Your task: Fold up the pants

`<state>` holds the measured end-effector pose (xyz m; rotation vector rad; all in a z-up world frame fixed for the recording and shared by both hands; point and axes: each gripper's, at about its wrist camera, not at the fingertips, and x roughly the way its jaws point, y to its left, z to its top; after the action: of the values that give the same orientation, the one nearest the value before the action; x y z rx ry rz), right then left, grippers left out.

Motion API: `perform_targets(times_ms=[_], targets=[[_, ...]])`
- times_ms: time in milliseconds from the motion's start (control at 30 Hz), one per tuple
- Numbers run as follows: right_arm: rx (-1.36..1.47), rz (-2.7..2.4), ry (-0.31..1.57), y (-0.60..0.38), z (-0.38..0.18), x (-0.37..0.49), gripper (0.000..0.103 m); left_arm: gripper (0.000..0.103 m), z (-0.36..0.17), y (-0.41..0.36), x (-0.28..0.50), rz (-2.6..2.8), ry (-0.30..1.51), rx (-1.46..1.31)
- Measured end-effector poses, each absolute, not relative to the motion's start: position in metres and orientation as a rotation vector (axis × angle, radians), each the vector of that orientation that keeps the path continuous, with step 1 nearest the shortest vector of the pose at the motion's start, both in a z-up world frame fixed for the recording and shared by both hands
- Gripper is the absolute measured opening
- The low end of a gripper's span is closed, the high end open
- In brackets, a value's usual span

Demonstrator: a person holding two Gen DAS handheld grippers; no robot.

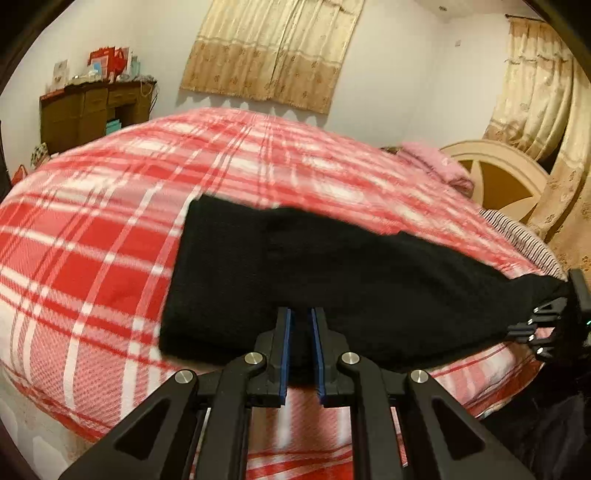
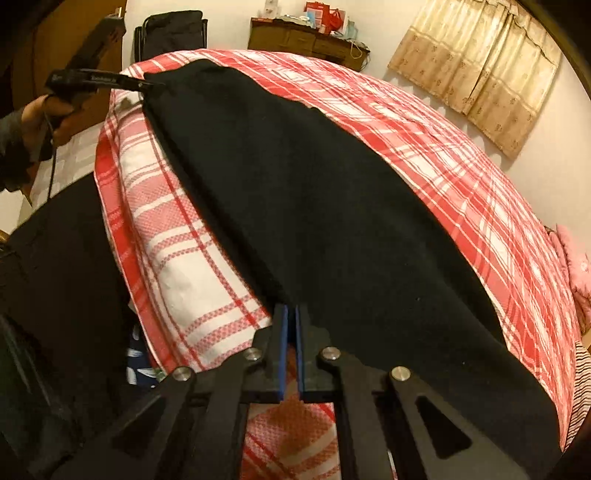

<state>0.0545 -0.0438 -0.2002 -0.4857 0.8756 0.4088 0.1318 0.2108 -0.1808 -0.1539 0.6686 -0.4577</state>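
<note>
Black pants (image 1: 332, 273) lie stretched flat along the near side of a bed under a red and white plaid cover (image 1: 110, 229). My left gripper (image 1: 299, 314) is shut on the near edge of the pants, with dark cloth between its blue pads. In the right wrist view the pants (image 2: 314, 206) run away from the camera, and my right gripper (image 2: 291, 310) is shut on their near edge. The left gripper (image 2: 142, 85), held by a hand (image 2: 48, 114), grips the far corner. The right gripper (image 1: 550, 325) shows at the pants' right end.
A wooden desk (image 1: 92, 110) with clutter on top stands against the far wall. Curtains (image 1: 269, 48) hang above the bed. A pink pillow (image 1: 436, 162) and a round headboard (image 1: 506, 177) mark the bed's right end. A dark chair (image 2: 170, 33) stands past the bed's far corner.
</note>
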Motion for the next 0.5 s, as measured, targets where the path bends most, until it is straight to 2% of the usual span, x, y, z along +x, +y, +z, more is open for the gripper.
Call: perform_targets(times_ms=[200, 233, 300, 333, 500], targets=[[-0.544, 0.435, 0.9, -0.044, -0.199, 0.056, 0.007, 0.012, -0.16, 0.154, 0.132, -0.6, 0.624, -0.106], [-0.542, 0.447, 0.899, -0.044, -0.195, 0.057, 0.011, 0.012, -0.161, 0.147, 0.135, -0.625, 0.631, -0.113], [-0.485, 0.496, 0.931, -0.05, -0.182, 0.063, 0.032, 0.012, -0.167, 0.126, 0.143, -0.683, 0.653, -0.125], [-0.456, 0.512, 0.935, -0.053, -0.175, 0.066, 0.046, 0.012, -0.173, 0.115, 0.146, -0.704, 0.666, -0.122], [-0.244, 0.557, 0.922, -0.066, -0.127, 0.104, 0.048, 0.012, -0.201, 0.079, 0.147, -0.791, 0.768, -0.089]])
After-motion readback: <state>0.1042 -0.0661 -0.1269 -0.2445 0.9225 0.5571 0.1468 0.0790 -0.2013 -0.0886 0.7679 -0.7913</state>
